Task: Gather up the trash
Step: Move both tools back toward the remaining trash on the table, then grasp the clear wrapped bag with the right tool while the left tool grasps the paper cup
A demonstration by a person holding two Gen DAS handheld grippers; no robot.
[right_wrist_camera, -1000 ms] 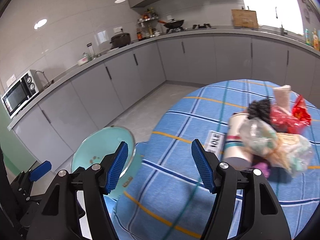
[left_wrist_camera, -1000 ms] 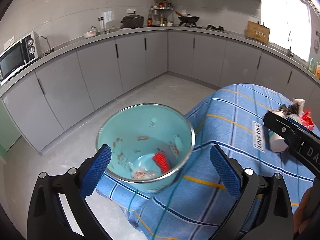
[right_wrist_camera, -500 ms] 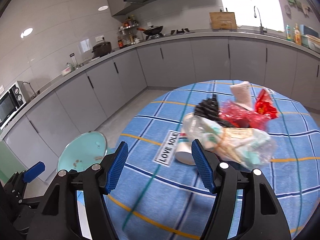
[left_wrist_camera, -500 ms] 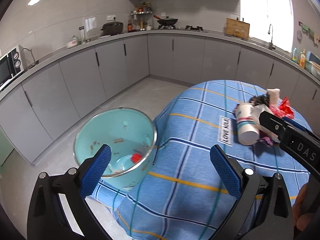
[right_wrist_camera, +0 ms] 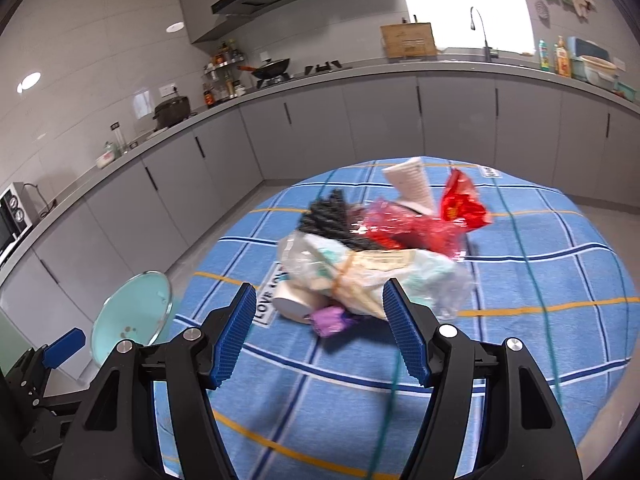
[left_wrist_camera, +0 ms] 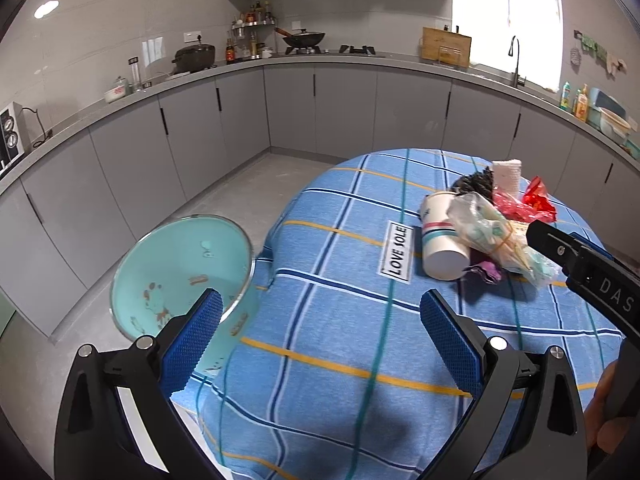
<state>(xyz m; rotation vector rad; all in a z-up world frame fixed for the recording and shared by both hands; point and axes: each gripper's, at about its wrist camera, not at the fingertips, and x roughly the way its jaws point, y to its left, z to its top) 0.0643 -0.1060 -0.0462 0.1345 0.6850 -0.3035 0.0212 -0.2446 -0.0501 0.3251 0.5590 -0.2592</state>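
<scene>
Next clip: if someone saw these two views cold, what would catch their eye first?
Most likely the heap of trash on the blue checked tablecloth: a tipped paper cup, a clear bag of scraps, red wrappers and a black clump piled together. Next, the turquoise bin on the floor beside the table's left edge. The right tool hangs open just short of the heap, and the left tool is open and empty too.

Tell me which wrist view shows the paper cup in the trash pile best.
The left wrist view: the paper cup lies on its side, striped wall and base fully visible beside the clear plastic bag. In the right wrist view that bag covers most of the cup, leaving only its base, blurred.
</scene>
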